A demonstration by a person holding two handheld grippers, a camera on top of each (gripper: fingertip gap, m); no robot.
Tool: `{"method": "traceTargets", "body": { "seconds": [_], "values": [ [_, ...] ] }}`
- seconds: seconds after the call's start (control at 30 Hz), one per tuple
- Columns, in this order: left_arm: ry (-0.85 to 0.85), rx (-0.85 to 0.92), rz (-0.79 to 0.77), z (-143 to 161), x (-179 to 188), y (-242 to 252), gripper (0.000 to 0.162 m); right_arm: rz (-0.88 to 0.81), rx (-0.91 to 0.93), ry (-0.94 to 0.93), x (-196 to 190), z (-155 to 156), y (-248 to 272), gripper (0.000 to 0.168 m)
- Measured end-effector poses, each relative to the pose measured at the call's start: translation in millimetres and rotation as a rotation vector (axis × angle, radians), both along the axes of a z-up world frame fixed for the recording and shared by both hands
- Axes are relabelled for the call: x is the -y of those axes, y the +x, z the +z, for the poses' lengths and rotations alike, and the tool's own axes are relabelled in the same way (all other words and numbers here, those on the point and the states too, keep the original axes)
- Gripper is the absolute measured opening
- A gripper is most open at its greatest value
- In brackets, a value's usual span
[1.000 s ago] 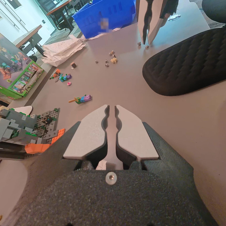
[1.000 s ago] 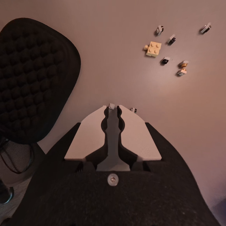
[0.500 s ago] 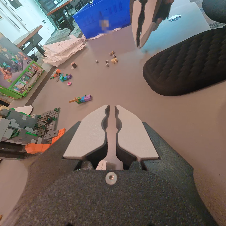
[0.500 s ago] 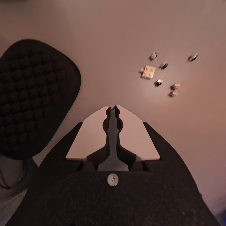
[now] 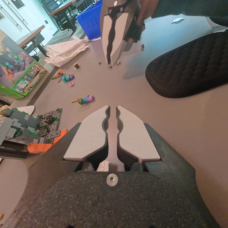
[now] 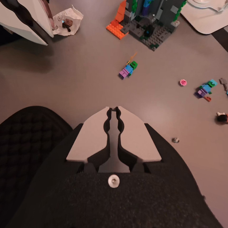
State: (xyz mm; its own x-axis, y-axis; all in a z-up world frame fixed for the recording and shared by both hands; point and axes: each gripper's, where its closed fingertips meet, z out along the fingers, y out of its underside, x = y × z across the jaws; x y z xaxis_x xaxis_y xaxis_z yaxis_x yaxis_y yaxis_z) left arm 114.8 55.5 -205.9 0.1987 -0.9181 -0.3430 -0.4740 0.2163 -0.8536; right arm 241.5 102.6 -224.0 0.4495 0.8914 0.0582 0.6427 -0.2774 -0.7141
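We see bare grey worktop (image 5: 129,93) ahead of the left tool (image 5: 113,107), the black cushion (image 5: 187,69) bounding it to the right and the brick build (image 5: 30,128) close on the left. The left tool sits low and level, its jaws slightly parted and empty. The right tool (image 6: 113,108) points steeply down, pinching what looks like a small grey piece (image 6: 113,109) (blurred) at its tips; the green-headed figure (image 6: 128,69) lies ahead.

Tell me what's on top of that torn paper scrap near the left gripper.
A small brown figure lies on the torn paper scrap. The left gripper covers the scrap's near corner, so anything there is hidden.
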Motion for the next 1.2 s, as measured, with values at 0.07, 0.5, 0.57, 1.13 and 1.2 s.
{"method": "traceTargets", "body": {
  "seconds": [0.07,0.5,0.57,1.13,1.2],
  "values": [
    [0.004,-0.004,0.0,-0.8,-0.1,0.0,0.008,-0.004,0.065,-0.002,-10.1,-12.0,-2.8,0.007],
    [-0.014,-0.012,-0.005,-5.6,-0.4,0.1,0.008,-0.14,0.079,-0.07,-35.0,-24.9,23.4,0.025],
    [-0.016,-0.013,-0.006,-6.4,-0.3,0.4,0.008,-0.155,0.026,-0.066,-38.8,-14.9,25.3,0.03],
    [-0.011,-0.025,-0.017,-8.9,1.7,1.2,0.008,-0.146,-0.008,-0.094,-58.7,2.4,43.6,0.053],
    [-0.012,-0.026,-0.018,-9.5,2.0,1.3,0.007,-0.194,-0.03,-0.056,-71.7,9.4,52.1,0.047]
  ]
}}
